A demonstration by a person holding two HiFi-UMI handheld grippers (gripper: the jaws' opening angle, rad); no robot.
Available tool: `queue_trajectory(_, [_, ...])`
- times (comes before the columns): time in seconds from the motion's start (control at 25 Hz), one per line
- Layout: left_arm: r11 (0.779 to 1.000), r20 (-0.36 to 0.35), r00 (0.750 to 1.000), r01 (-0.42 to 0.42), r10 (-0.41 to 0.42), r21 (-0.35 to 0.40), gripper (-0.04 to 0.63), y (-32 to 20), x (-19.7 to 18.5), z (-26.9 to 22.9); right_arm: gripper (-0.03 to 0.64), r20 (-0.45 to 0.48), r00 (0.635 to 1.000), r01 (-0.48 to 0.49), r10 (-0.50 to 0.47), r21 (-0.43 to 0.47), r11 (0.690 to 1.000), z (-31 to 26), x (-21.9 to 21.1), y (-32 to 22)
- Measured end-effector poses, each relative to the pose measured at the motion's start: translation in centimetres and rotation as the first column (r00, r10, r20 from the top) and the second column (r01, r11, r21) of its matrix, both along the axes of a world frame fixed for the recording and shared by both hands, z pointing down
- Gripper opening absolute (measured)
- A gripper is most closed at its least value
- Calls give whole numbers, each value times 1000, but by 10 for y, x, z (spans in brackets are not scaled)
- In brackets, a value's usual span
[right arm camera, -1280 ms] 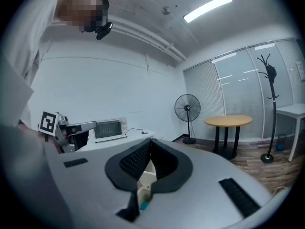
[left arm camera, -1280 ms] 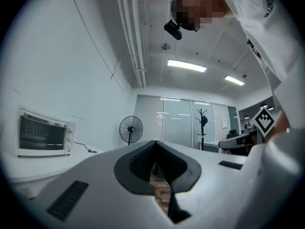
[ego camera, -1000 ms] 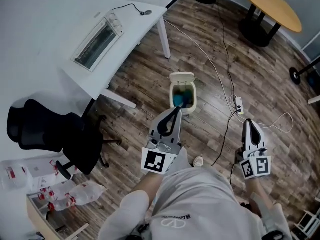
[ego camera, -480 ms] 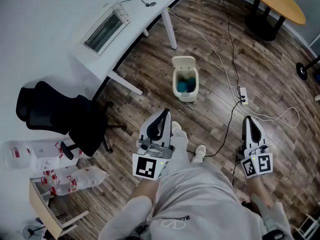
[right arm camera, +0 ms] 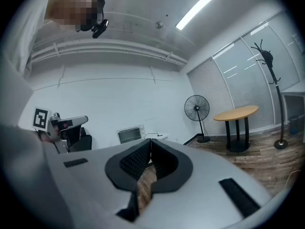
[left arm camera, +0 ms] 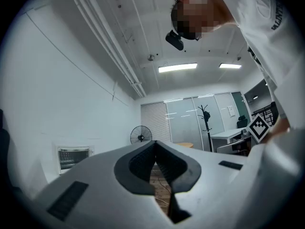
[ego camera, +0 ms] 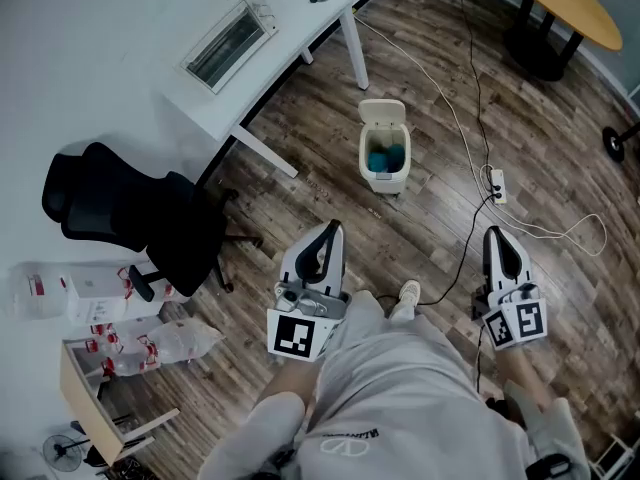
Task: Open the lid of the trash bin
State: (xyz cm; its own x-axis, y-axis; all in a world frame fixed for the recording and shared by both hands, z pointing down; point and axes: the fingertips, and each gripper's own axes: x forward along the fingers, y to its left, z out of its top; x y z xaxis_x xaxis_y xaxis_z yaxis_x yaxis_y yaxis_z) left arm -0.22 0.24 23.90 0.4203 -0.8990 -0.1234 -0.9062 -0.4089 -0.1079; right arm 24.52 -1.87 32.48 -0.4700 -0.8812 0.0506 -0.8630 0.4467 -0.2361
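The small white trash bin (ego camera: 386,173) stands on the wood floor in the head view. Its lid (ego camera: 383,115) is tipped up at the far side, and something blue shows inside. My left gripper (ego camera: 333,231) is held low in front of me, well short of the bin, its jaws closed together on nothing. My right gripper (ego camera: 492,236) hangs off to the right, likewise shut and empty. In the left gripper view the left gripper (left arm camera: 155,145) points into the room, not at the bin. The right gripper (right arm camera: 150,143) in its own view faces a wall and desk.
A white desk (ego camera: 300,13) carries a small oven (ego camera: 232,36) beyond the bin. A black office chair (ego camera: 130,218) stands at left, with packs of bottles (ego camera: 90,293) near it. A power strip (ego camera: 497,180) and cables lie right of the bin. A round wooden table (ego camera: 565,3) is at top right.
The bin has drawn farther away in the head view. My left gripper, whose tip was at the bin's front edge, is now well apart from it. Both grippers stay shut.
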Motion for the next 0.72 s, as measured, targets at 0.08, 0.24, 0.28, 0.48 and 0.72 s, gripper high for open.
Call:
queue_trajectory(0.08, [1000,-7,1000,-1,2,8,0,3,-8,1,17,-1,1000,-4,4,4,1000,-1,-7,4])
queue_trajectory(0.24, [1000,-21,999,-28,28,1,0,16,-18,2,17,-9,1000,-21,21,4,1000,-3,-21,17])
queue_trajectory(0.28, [999,-26,999,-35,35,-1,0,19,-22,2,17,-16,1000,-24,24,5,1000,-5,-25,21])
queue_trajectory(0.48, [998,-60,996,-60,61,21,0,45,-58,-2,17,-57,998,-40,41,13,999,-15,-62,48])
queue_trajectory(0.72, [996,-118,990,-80,83,28,0,88,-106,3,17,-104,993,-50,51,14,999,-22,-113,99])
